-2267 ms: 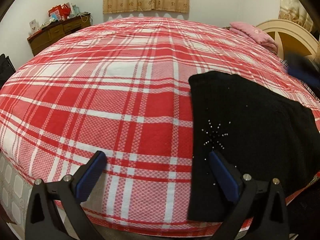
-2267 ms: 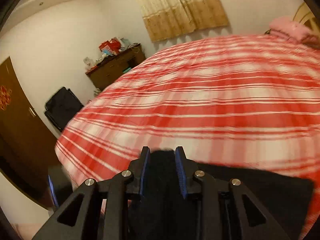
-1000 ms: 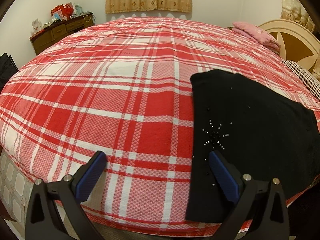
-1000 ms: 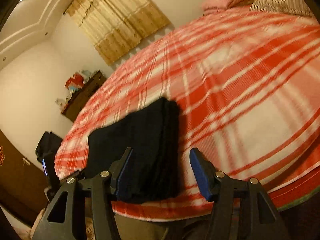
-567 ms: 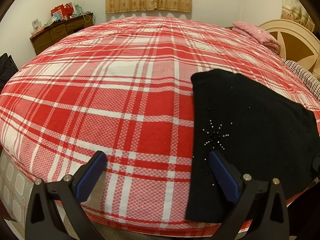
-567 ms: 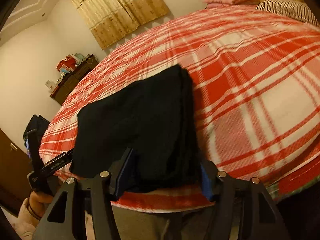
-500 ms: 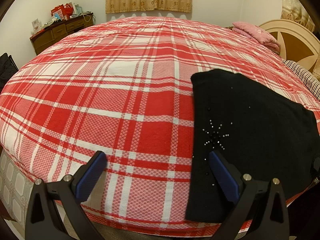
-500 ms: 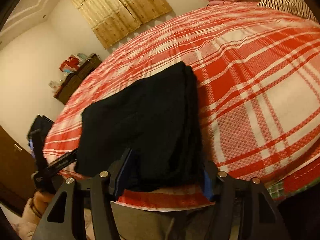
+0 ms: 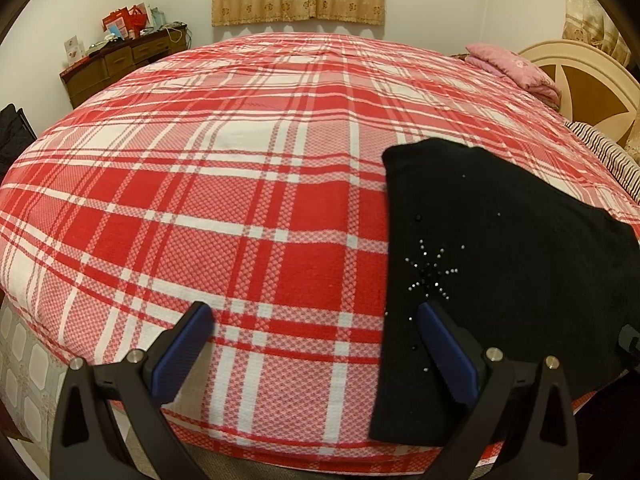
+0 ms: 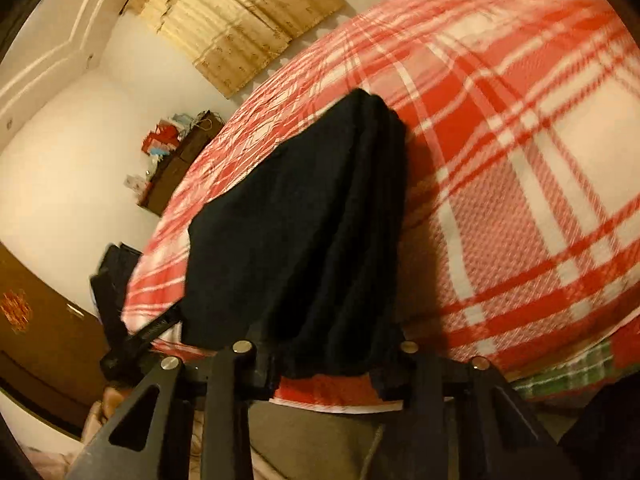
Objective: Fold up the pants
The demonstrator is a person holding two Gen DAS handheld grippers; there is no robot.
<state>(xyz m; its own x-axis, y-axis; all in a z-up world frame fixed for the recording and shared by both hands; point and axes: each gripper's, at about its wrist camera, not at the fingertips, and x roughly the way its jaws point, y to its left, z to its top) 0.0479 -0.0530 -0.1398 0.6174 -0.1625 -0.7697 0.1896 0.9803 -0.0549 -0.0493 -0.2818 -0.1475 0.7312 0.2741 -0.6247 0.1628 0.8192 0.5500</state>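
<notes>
The black pants (image 9: 504, 256) lie folded on the near right part of the red plaid bed (image 9: 248, 184), with a small star of beads on top. My left gripper (image 9: 312, 344) is open and empty, its right finger over the pants' near left edge. In the right wrist view the pants (image 10: 312, 220) are a thick folded stack at the bed's edge. My right gripper (image 10: 324, 364) is wide open astride the stack's near end; the cloth hides its fingertips.
A pink pillow (image 9: 516, 68) and a cream headboard (image 9: 592, 80) are at the far right. A wooden dresser (image 9: 124, 64) with clutter stands by the far left wall. A black bag (image 9: 12, 136) sits at the left. The left gripper shows in the right wrist view (image 10: 120, 320).
My right gripper let go of the pants, opened wide, swung round to the bed's edge and moved in around the stack's near end. The left gripper and the pants stayed still.
</notes>
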